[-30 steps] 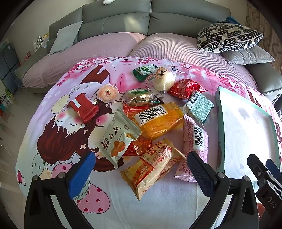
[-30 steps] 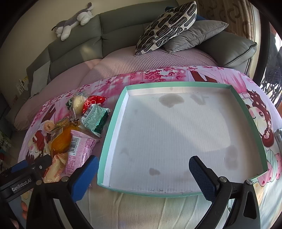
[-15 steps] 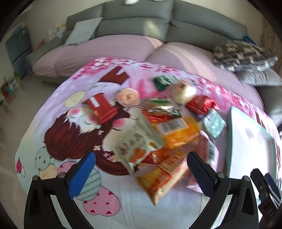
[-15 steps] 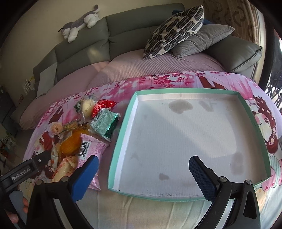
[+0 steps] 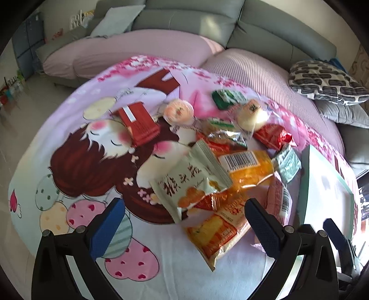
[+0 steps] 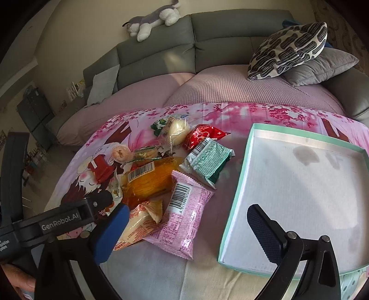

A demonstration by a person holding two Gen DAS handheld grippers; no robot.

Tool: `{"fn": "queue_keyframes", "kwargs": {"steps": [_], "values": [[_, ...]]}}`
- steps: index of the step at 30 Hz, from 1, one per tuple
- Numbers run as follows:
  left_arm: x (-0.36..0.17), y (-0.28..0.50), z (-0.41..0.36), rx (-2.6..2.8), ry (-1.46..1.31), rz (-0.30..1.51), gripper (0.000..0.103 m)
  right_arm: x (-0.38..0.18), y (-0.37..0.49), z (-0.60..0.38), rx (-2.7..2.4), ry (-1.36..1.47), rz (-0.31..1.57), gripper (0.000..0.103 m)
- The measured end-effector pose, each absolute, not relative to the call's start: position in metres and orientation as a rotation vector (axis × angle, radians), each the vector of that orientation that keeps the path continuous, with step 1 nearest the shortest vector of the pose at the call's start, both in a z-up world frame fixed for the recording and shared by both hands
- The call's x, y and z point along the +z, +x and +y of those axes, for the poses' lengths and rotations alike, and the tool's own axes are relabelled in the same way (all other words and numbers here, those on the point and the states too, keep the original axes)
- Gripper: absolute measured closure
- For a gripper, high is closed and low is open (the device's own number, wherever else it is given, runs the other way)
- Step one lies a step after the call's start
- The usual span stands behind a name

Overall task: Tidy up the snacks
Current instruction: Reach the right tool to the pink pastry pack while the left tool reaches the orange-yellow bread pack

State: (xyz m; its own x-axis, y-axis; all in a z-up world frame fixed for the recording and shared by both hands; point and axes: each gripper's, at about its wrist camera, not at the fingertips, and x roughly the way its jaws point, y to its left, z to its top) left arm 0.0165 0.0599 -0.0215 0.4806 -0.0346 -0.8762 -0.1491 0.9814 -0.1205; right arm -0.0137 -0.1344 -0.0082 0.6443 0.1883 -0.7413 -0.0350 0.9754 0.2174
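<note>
the left gripper [image 5: 184, 221] hung with its blue-padded jaws spread wide and nothing between them, low over a cartoon-printed pink cloth [image 5: 76, 161] on the table. the snacks lay in a loose heap on that cloth, just beyond the jaws. nearest was a pale green packet with chinese lettering [image 5: 191, 182], lying partly over an orange-yellow packet with a barcode [image 5: 249, 168]. below them a yellow and red packet [image 5: 216, 233] reached toward the gripper's right finger [image 5: 263, 228]. a red packet [image 5: 138, 124] and a round orange jelly cup [image 5: 178, 112] sat farther off to the left, apart from the heap, with a dark green packet [image 5: 227, 98] and a pale bun in clear wrap [image 5: 251, 116] at the far side.

the right gripper [image 6: 184, 233] was likewise wide apart and empty. its left finger [image 6: 110, 233] stood over the near edge of the heap, its right finger [image 6: 265, 233] over a shallow teal-rimmed tray [image 6: 235, 191] with a stained white floor and no snack in it. a pink packet with a barcode [image 6: 182, 212] lay just beside the tray's left wall, and a green and white packet [image 6: 207, 161] and a red foil packet [image 6: 203, 135] lay beyond it. a grey sofa [image 6: 230, 30] with a patterned cushion [image 6: 290, 50] and a plush toy [image 6: 152, 20] filled the background.
</note>
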Motion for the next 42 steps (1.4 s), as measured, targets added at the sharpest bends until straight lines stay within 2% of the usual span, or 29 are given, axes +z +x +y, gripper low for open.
{"fn": "queue_keyframes", "kwargs": {"steps": [4,6,10,12,14,17,21,23,24,29,32,34,37,42], "values": [[-0.029,0.018,0.065,0.056,-0.253,1.114,0.000,-0.012,-0.010,-0.134,0.131,0.206,0.880,0.003],[-0.030,0.018,0.067,0.048,-0.281,1.120,0.000,-0.014,-0.009,-0.132,0.135,0.196,0.881,0.015],[-0.033,0.019,0.065,0.024,-0.312,1.133,0.000,-0.023,-0.005,-0.127,0.144,0.192,0.922,0.026],[-0.035,0.021,0.064,0.009,-0.330,1.145,0.000,-0.027,-0.004,-0.124,0.144,0.183,0.935,0.036],[-0.038,0.022,0.063,-0.012,-0.347,1.162,0.000,-0.031,-0.003,-0.124,0.135,0.180,0.953,0.040],[-0.045,0.024,0.059,-0.046,-0.383,1.200,0.000,-0.040,-0.001,-0.125,0.139,0.205,0.991,0.052],[-0.054,0.026,0.050,-0.074,-0.390,1.243,0.001,-0.047,0.000,-0.126,0.136,0.212,1.016,0.057],[-0.061,0.026,0.046,-0.090,-0.400,1.273,0.008,-0.050,0.001,-0.126,0.139,0.217,1.033,0.059],[-0.064,0.027,0.045,-0.099,-0.410,1.290,0.015,-0.051,0.001,-0.125,0.139,0.208,1.035,0.059],[-0.066,0.027,0.041,-0.114,-0.410,1.296,0.024,-0.051,0.001,-0.122,0.140,0.185,1.039,0.061],[-0.066,0.027,0.040,-0.132,-0.424,1.289,0.034,-0.051,0.000,-0.122,0.139,0.184,1.040,0.062],[-0.065,0.027,0.039,-0.151,-0.440,1.286,0.045,-0.051,0.000,-0.122,0.138,0.182,1.041,0.062],[-0.064,0.027,0.034,-0.175,-0.443,1.277,0.055,-0.051,0.000,-0.124,0.137,0.190,1.041,0.064],[-0.058,0.020,0.028,-0.194,-0.439,1.261,0.062,-0.049,-0.002,-0.126,0.135,0.198,1.041,0.064]]}}
